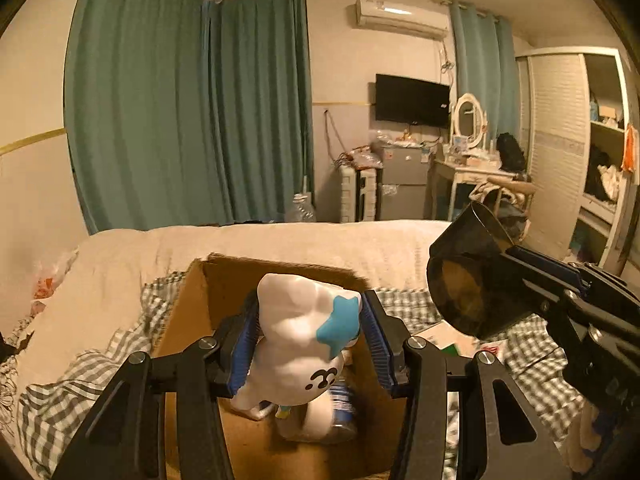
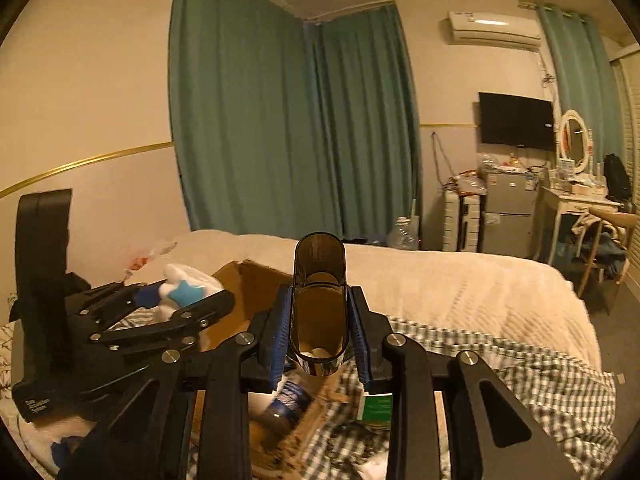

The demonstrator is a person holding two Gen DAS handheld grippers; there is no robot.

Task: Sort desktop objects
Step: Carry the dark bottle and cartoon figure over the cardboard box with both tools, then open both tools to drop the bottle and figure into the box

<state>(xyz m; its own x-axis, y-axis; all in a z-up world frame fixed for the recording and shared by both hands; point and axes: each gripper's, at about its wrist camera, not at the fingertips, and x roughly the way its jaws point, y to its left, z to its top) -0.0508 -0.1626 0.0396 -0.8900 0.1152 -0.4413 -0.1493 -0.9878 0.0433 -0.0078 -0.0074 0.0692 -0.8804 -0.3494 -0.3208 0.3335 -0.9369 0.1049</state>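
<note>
My left gripper (image 1: 310, 344) is shut on a white plush toy with a blue star (image 1: 304, 332) and holds it above an open cardboard box (image 1: 192, 304). A blue-labelled bottle (image 1: 342, 404) lies inside the box under the toy. My right gripper (image 2: 320, 340) is shut on a dark translucent cup (image 2: 319, 300), held tilted above the box's right edge (image 2: 256, 276). The cup also shows at the right of the left wrist view (image 1: 468, 276). The left gripper with the toy (image 2: 184, 288) shows at the left of the right wrist view.
The box sits on a checked blanket (image 2: 500, 364) on a bed with a cream cover (image 2: 460, 280). A green and white carton (image 2: 378, 408) lies on the blanket right of the box. Teal curtains, a fridge and a dressing table stand beyond the bed.
</note>
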